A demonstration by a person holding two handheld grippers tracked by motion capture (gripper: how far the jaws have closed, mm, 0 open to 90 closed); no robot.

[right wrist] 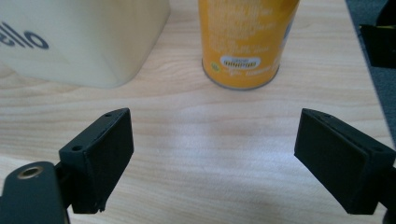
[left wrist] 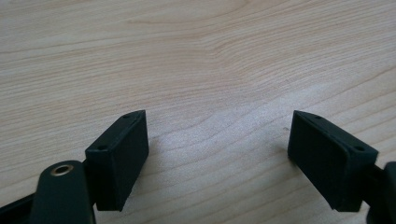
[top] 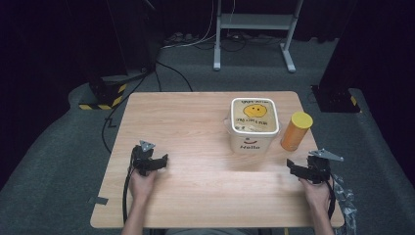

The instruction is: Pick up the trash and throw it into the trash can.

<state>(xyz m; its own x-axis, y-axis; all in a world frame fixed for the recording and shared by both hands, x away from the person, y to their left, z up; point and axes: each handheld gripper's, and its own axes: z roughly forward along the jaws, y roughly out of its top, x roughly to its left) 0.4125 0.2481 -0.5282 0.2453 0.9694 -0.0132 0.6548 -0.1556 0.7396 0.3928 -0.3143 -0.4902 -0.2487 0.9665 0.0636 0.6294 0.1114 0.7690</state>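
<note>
A cream tub (top: 254,125) with a smiley-face lid and "Hello" on its side stands right of the table's middle; its wall (right wrist: 84,42) fills the upper left of the right gripper view. An orange can (top: 295,131) with a yellow lid stands just right of the tub, and it is seen again as the orange can (right wrist: 246,42) ahead of the jaws. My right gripper (right wrist: 212,161) hovers near the table's right front, jaws wide apart and empty, a short way from the can. My left gripper (left wrist: 217,158) is open over bare wood at the left front.
The wooden table (top: 195,127) has bare wood across its left half and front. Its right edge (right wrist: 369,88) runs close beside the can. Beyond the table lie grey carpet, cables and a white stand (top: 254,29).
</note>
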